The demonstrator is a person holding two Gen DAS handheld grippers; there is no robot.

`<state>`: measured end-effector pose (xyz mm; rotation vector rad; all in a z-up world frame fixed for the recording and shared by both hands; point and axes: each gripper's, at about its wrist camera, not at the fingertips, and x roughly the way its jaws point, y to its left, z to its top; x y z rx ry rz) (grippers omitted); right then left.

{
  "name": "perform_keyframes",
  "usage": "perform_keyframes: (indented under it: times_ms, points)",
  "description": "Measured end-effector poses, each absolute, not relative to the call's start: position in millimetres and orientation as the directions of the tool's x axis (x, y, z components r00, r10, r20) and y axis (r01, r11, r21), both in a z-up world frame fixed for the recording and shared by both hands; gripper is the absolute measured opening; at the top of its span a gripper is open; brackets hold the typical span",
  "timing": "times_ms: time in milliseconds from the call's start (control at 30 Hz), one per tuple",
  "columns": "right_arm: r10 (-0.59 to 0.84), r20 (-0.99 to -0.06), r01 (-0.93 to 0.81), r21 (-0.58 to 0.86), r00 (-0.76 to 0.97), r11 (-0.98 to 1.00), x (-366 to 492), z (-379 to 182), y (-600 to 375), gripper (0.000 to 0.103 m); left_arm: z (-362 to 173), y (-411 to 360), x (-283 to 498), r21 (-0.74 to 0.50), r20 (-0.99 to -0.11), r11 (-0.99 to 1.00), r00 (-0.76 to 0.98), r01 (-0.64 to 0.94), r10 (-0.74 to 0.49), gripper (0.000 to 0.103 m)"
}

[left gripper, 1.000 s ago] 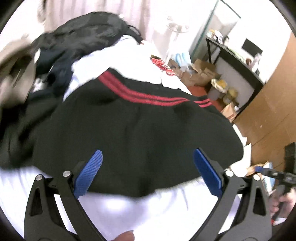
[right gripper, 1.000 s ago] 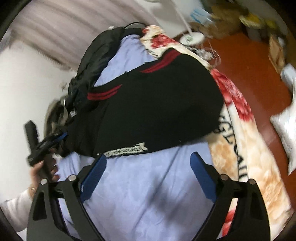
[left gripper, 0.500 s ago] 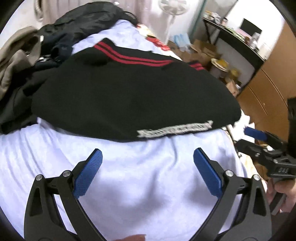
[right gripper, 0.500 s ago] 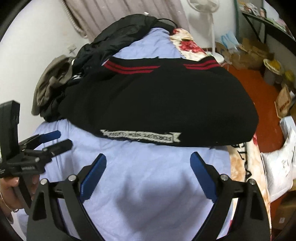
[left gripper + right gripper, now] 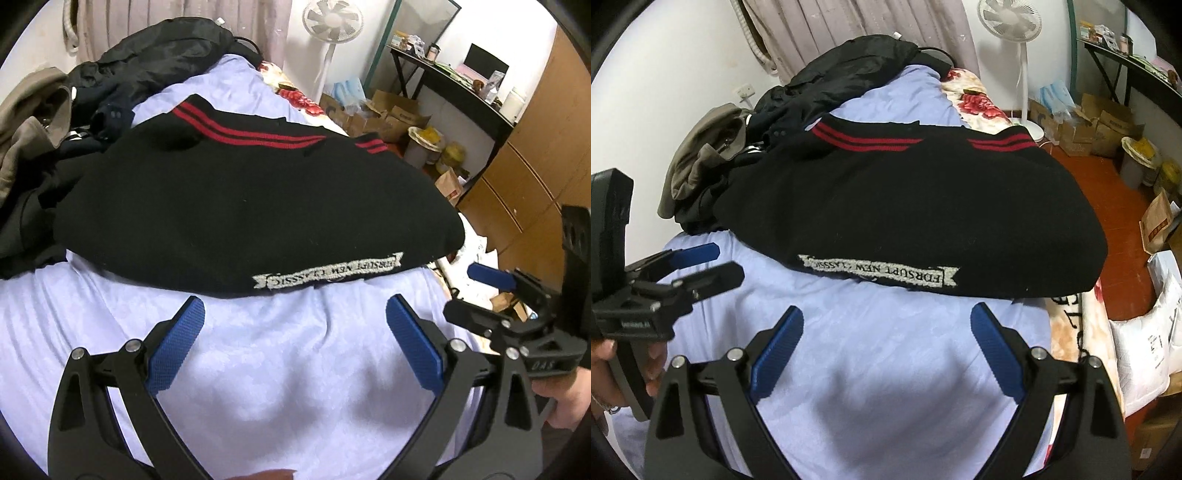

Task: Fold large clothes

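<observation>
A black sweater (image 5: pixel 255 199) with red stripes and a grey lettered band lies folded on the lilac bedsheet (image 5: pixel 258 369). It also shows in the right wrist view (image 5: pixel 916 214). My left gripper (image 5: pixel 295 332) is open and empty, held above the sheet just short of the sweater's near edge. My right gripper (image 5: pixel 888 334) is open and empty, also short of that edge. Each gripper shows in the other's view: the right one at the right side (image 5: pixel 480 295), the left one at the left side (image 5: pixel 701 266).
A pile of dark and olive clothes (image 5: pixel 713 158) lies at the bed's far left. A floral blanket (image 5: pixel 979 99) hangs off the right side. A standing fan (image 5: pixel 1008 22), cardboard boxes (image 5: pixel 1100 122) and a white bag (image 5: pixel 1145 332) are on the red floor.
Both grippers have pulled back from the sweater toward the near end of the bed and risen. The sweater's lettered band now shows along its near edge.
</observation>
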<state>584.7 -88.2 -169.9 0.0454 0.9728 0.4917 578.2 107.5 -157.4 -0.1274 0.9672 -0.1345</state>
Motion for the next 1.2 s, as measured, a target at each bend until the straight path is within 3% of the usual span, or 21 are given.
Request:
perform_keyframes:
  times_ms: [1200]
  points:
    - [0.458, -0.746, -0.405, 0.273, 0.484, 0.873, 582.3, -160.2, -85.5, 0.090, -152.7, 111.1, 565.2, -0.133, -0.780, 0.991, 0.614, 0.026, -0.121, 0.097]
